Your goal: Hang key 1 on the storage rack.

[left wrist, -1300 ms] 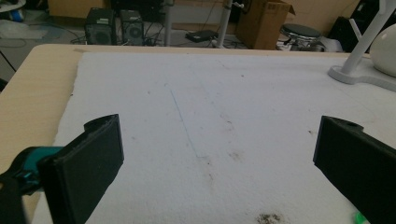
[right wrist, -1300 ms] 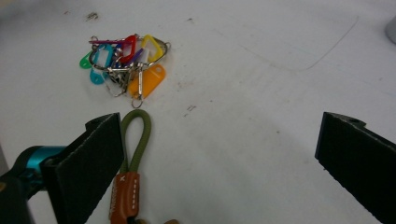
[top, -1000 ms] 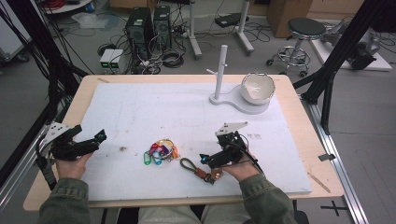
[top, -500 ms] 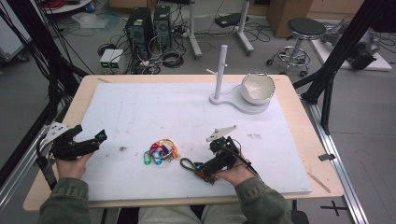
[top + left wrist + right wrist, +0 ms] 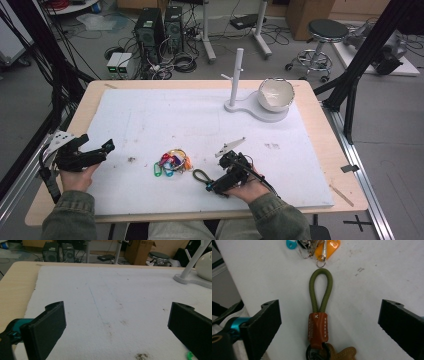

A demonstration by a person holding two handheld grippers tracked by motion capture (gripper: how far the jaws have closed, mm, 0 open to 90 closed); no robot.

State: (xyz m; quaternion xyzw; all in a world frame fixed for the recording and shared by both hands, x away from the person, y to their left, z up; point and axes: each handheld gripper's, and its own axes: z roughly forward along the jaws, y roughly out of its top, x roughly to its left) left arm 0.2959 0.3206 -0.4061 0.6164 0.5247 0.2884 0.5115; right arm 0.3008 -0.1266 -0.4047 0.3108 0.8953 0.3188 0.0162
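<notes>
Right gripper view: both grippers gaping, green-loop keychain (image 5: 320,312) ungrasped between jaws, key bunch (image 5: 312,247) at twelve o'clock.

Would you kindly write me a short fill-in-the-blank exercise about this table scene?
1. The right tool has its jaws ____ on either side of the green cord keychain.
2. The keychain's leather tab is ____ in colour.
3. The white bowl sits beside a white ____.

Missing words: open; brown; post
</notes>
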